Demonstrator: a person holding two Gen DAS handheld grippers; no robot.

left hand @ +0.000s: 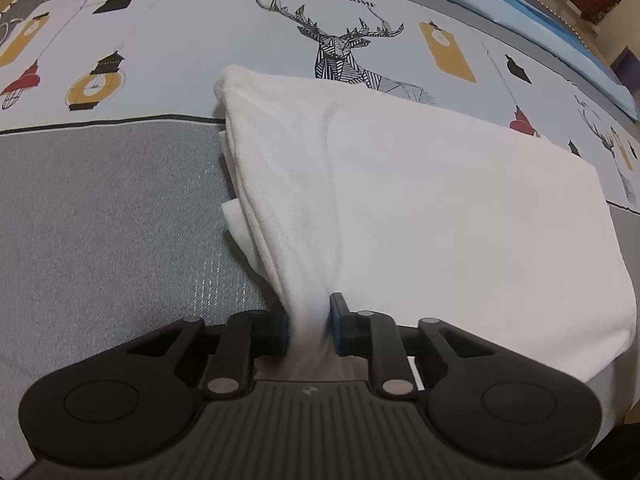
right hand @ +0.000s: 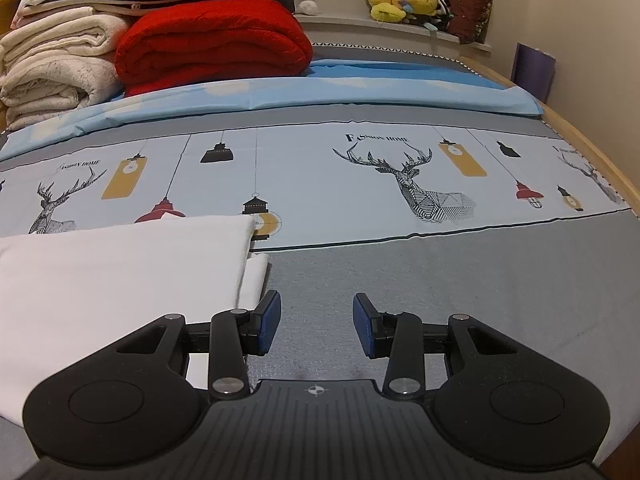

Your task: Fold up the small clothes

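A white folded garment [left hand: 420,184] lies on the bed. My left gripper [left hand: 310,324] is shut on its near left edge, and the pinched cloth is pulled up into a bunched ridge running away from the blue pads. In the right wrist view the same white garment [right hand: 120,280] lies flat at the left. My right gripper [right hand: 316,320] is open and empty, just right of the garment's right edge, low over the grey sheet.
The bed sheet [right hand: 440,272] is grey with a printed deer and lantern band. A red blanket [right hand: 212,44] and cream folded blankets [right hand: 52,64] are stacked at the far left. Plush toys [right hand: 404,2] sit on the windowsill. The wooden bed rim [right hand: 592,152] runs along the right.
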